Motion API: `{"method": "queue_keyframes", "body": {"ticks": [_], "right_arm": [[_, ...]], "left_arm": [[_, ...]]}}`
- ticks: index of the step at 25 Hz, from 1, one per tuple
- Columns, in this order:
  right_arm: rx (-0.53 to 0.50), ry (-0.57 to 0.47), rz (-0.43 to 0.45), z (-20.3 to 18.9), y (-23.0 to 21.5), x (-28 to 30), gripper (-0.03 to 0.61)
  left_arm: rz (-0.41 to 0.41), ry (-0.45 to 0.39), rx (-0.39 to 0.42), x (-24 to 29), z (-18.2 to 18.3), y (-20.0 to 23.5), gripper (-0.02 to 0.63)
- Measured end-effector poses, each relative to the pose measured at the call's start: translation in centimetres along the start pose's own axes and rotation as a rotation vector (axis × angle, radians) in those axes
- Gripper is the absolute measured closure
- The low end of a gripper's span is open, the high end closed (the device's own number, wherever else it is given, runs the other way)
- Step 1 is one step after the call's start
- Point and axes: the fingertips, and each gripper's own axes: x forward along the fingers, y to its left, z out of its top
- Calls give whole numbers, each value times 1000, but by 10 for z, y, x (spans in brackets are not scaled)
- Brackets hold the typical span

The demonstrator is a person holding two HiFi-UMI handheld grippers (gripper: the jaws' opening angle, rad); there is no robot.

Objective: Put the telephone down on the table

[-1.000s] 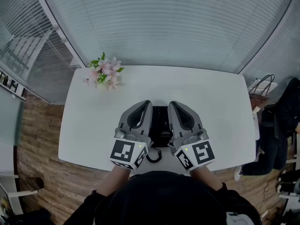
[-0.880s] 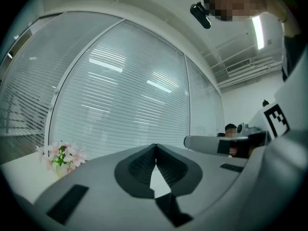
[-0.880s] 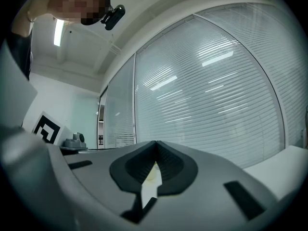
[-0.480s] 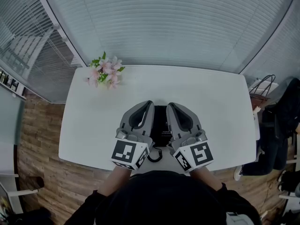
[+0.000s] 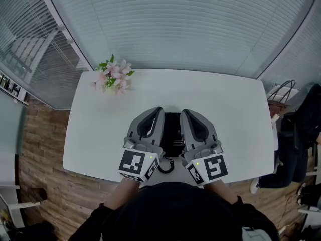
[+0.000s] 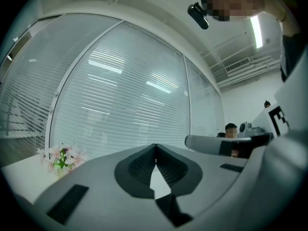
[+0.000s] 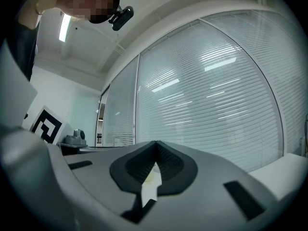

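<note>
A black telephone [image 5: 172, 132] lies on the white table [image 5: 230, 109] near its front edge, mostly hidden between and under my two grippers. Its coiled cord [image 5: 166, 166] curls out at the table's edge. My left gripper [image 5: 159, 110] and right gripper [image 5: 182, 111] rest side by side above the phone, pointing away from me. In the left gripper view the jaws [image 6: 155, 146] meet at their tips with nothing between them. The right gripper view shows the same: the pads [image 7: 156, 143] are closed together and empty. Whether either gripper touches the phone is hidden.
A bunch of pink flowers [image 5: 113, 77] stands at the table's far left corner. A wall of glass with blinds [image 5: 180, 24] curves behind the table. Dark clothing on a chair [image 5: 301, 134] and a wire stand [image 5: 284, 91] are off the right end.
</note>
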Motion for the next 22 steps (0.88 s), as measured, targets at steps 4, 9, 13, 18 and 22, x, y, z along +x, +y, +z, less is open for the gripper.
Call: {"method": "queue_keyframes", "body": {"ticks": [4,9,13,18,22], "right_arm": [[15,-6,-5,1,-2,-1,575],[27,-12,-8,1,-4,-1,575],[25,-14,-7,3,-4,0,575],[20,-18,-8,5,-5,1,575],[11,-23,-11,8,-7,2,575]], "left_arm": [[1,0,-5,0,0,0,600],[4,-1,-2,-1,0,2,600],[8,4,5,-2,0,3,600],[9,5,8,-2,0,6,600],[4,4,8,-1,2,4,600]]}}
